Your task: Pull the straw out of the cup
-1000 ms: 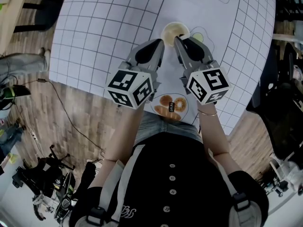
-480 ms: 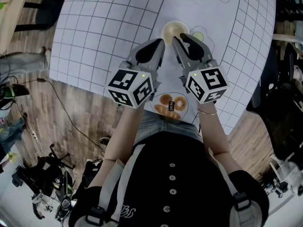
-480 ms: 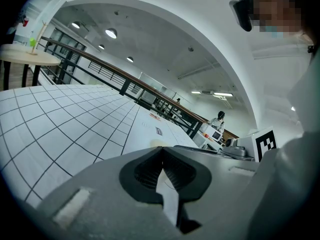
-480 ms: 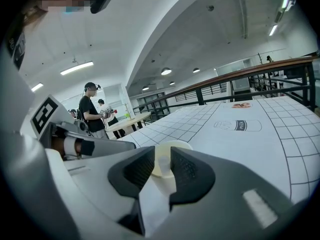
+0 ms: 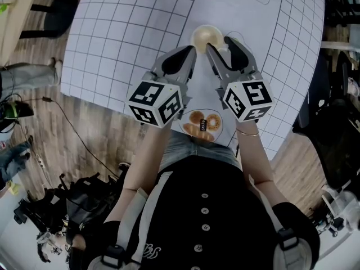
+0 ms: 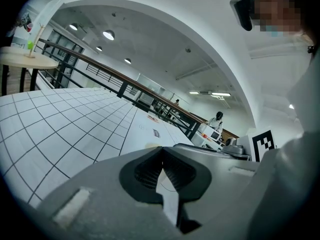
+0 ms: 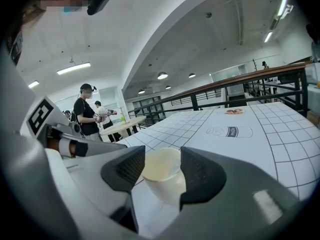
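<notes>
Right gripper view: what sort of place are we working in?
Probably a big indoor workspace or lab, maybe an upper level: a railing, ceiling lights, and people standing by a round table.

The bench (image 5: 112, 38) is covered with a white sheet (image 5: 140, 16). Dark lines on the sheet make lots of squares. A white paper cup (image 5: 207, 36) stands upright on a plain part of the sheet, next to the squares. It is open at the top and pale yellow inside. A bread picture (image 5: 202, 124) is printed at the near edge. A milk label (image 7: 229, 131) is printed farther away, well apart from the cup.
</notes>
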The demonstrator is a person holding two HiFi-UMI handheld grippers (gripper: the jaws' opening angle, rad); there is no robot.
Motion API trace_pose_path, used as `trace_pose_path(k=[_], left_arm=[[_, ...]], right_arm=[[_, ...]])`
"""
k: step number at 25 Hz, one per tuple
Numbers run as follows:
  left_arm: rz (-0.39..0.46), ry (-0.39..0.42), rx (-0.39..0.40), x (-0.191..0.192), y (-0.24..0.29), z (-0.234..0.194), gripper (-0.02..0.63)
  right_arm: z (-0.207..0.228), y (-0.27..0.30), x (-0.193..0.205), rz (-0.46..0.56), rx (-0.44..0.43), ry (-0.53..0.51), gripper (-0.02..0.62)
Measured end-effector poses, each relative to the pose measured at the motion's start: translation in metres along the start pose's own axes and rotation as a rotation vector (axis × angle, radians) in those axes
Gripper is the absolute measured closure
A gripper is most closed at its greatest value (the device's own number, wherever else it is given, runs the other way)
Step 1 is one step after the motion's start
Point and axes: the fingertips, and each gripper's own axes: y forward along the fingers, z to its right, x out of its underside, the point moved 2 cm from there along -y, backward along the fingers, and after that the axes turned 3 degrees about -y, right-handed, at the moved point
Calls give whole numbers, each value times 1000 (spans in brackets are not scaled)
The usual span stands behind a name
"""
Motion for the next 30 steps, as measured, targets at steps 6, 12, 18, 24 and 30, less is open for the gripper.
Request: trace_pose_path(k=[6, 12, 18, 24, 30], left_arm=[[21, 28, 15, -10, -8, 12, 607], [46, 76, 46, -25, -20, 29, 607], [92, 116, 104, -47, -30, 54, 607], [125, 170, 144, -67, -43, 71, 607], [158, 232, 179, -85, -57, 86, 607]], right_arm=[[1, -13, -15, 49, 24, 5, 364], [-7, -29, -38, 108, 22, 3, 364], [-30, -46, -63, 149, -30, -20, 364], [-46, -63, -85, 187, -53, -54, 365], [-59, -82, -105, 235, -55, -87, 419]])
